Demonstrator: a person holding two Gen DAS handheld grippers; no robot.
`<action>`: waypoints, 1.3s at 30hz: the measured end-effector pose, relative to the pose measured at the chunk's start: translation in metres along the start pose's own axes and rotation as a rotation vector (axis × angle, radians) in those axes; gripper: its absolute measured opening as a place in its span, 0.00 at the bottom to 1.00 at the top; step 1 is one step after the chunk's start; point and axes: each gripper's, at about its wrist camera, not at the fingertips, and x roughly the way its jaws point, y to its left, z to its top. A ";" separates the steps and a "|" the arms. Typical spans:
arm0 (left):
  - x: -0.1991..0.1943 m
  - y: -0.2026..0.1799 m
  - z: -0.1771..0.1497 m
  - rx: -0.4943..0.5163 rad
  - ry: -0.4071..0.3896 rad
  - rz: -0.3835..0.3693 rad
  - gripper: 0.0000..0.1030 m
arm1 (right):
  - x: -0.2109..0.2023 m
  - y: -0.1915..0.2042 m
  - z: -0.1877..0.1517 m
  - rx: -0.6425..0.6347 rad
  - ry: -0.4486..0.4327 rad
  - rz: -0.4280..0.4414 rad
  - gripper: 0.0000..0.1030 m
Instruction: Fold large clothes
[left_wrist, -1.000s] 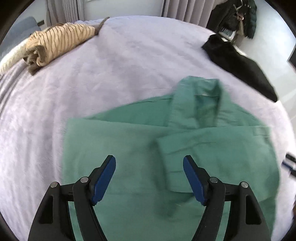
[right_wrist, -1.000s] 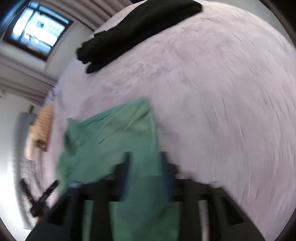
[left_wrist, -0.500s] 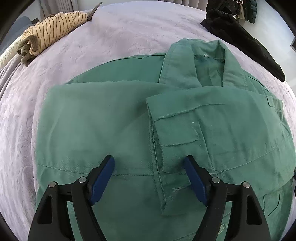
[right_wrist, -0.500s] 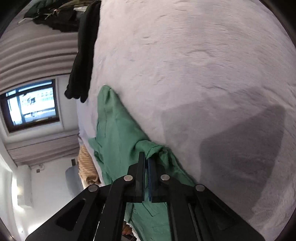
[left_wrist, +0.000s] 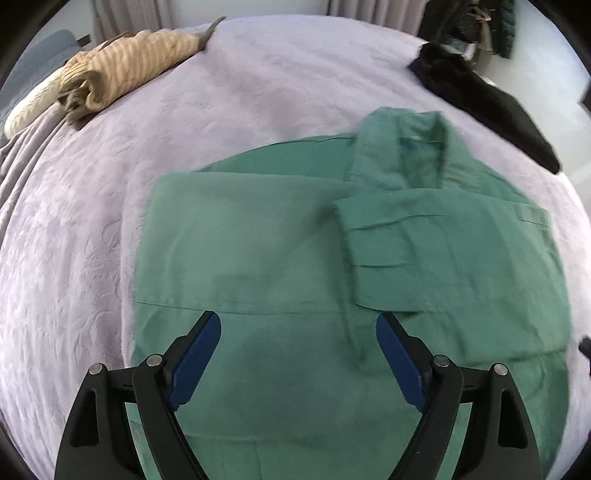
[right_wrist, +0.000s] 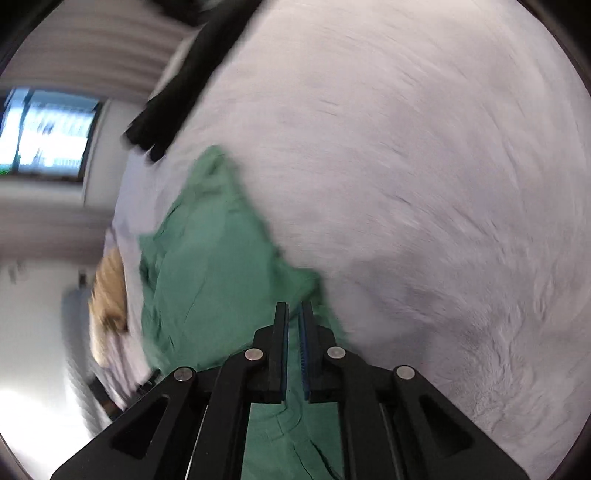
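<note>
green cotton collared shirt lies near-centre on the lilac textured bedspread, partly folded: left side turned over in a flat panel, right sleeve laid across the chest, collar at the far end. left gripper hovers above its near part, blue-padded fingers spread wide. right gripper is nearly pressed together, a slim gap showing; whether it pinches the shirt's edge i cannot tell. striped tan garment far left, black garment far right.
</note>
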 end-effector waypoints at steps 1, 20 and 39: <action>0.000 -0.005 -0.001 0.010 0.000 -0.014 0.85 | 0.001 0.007 0.000 -0.040 0.002 -0.006 0.08; 0.001 0.000 -0.042 -0.038 0.123 0.115 0.86 | 0.031 0.023 -0.002 -0.218 0.130 -0.146 0.04; -0.070 -0.062 -0.097 -0.069 0.161 0.179 1.00 | 0.002 0.057 -0.038 -0.342 0.263 -0.148 0.72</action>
